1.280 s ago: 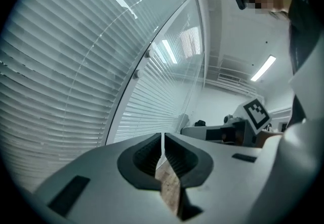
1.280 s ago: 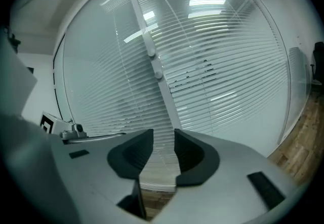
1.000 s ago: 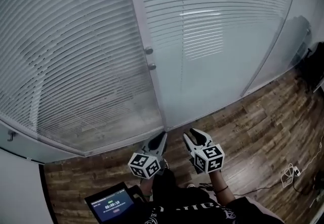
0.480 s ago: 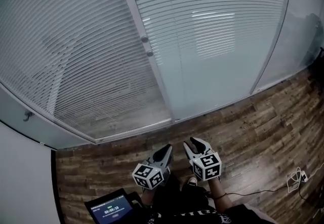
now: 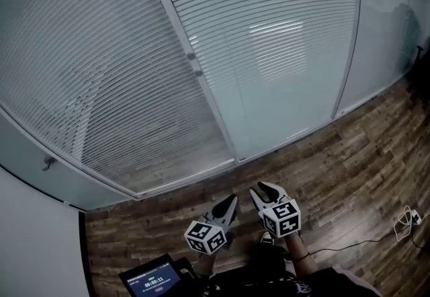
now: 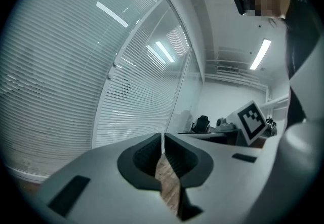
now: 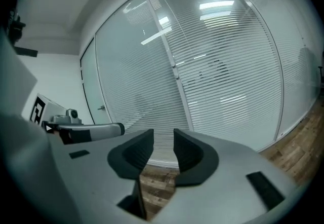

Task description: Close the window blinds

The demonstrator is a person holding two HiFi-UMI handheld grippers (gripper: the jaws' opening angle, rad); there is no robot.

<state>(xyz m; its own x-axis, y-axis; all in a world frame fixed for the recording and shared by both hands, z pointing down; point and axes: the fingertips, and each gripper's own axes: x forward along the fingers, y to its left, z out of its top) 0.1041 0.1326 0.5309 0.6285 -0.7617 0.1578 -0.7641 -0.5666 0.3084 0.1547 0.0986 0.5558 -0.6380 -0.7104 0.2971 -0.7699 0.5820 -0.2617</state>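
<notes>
The left claw is pinched almost together on nothing, and the right claw stands slightly apart, also empty. Both have dropped back over the last second, leaving more wooden floor before the glass. The blinds and frame knobs now sit well out of reach, so closing has probably not begun.
</notes>
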